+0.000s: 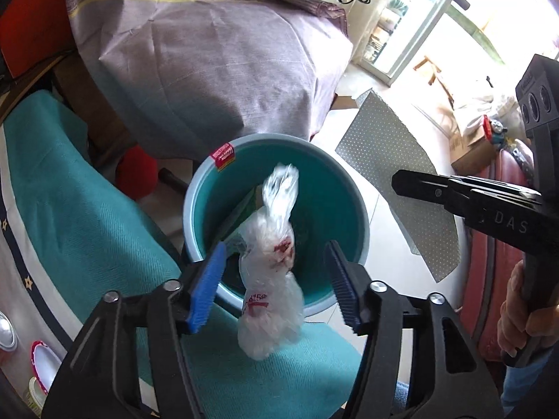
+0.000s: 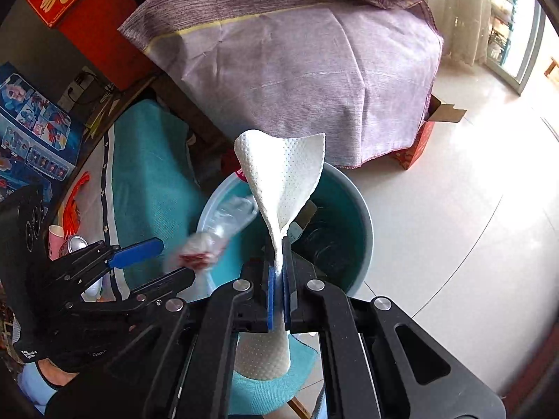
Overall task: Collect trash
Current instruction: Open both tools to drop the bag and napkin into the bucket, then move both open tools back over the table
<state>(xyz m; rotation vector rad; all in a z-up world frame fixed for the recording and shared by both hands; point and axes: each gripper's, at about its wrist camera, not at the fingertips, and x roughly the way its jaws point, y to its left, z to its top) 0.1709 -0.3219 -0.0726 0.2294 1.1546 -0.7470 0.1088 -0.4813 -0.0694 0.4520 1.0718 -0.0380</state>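
Left wrist view | one round teal plastic bin (image 1: 349,188) | one crumpled clear plastic bag (image 1: 270,272) loose between spread left gripper (image 1: 276,282) | right gripper (image 2: 278,291) pinching one white dotted paper towel (image 2: 284,174)

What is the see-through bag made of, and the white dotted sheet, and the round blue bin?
The see-through bag looks like thin glossy plastic film: it crinkles and the bin shows through. The white dotted sheet seems to be soft embossed paper, matte, curling limply; it could be thin foam. The round blue bin looks like smooth moulded plastic with a slight sheen.
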